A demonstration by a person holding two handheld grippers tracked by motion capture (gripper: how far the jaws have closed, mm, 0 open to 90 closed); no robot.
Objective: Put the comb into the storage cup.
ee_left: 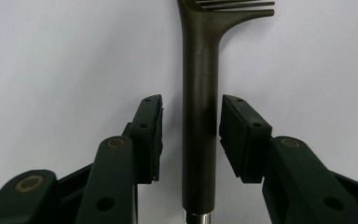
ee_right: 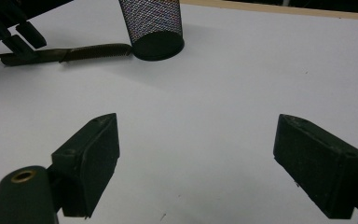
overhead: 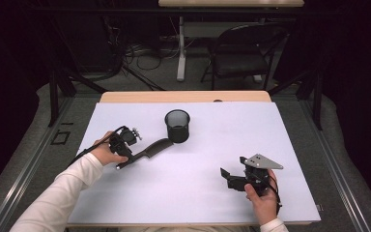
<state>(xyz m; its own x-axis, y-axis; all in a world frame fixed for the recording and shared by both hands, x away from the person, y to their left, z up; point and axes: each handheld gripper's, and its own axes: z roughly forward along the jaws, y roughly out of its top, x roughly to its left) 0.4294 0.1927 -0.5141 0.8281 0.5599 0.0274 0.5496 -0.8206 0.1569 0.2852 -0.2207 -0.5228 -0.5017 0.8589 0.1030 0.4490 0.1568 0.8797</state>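
Note:
A dark comb (overhead: 149, 149) lies flat on the white table sheet (overhead: 188, 193), its teeth end close to a black mesh cup (overhead: 177, 125). My left gripper (overhead: 128, 157) is open with its jaws straddling the comb handle (ee_left: 200, 116); a gap shows beside the left pad (ee_left: 151, 135), while the right pad (ee_left: 240, 137) is nearly touching. My right gripper (overhead: 227, 177) hovers at the front right of the sheet, open wide (ee_right: 196, 154) with nothing between its jaws. Farther off in the right gripper view stand the cup (ee_right: 153, 23), the comb (ee_right: 88, 51) and the left gripper (ee_right: 21, 37).
The sheet covers a wooden table whose edge (overhead: 183, 96) shows at the back. Beyond it stand a black chair (overhead: 244, 53), a table leg (overhead: 181, 48) and cables on the floor. Bare sheet spreads between the two grippers.

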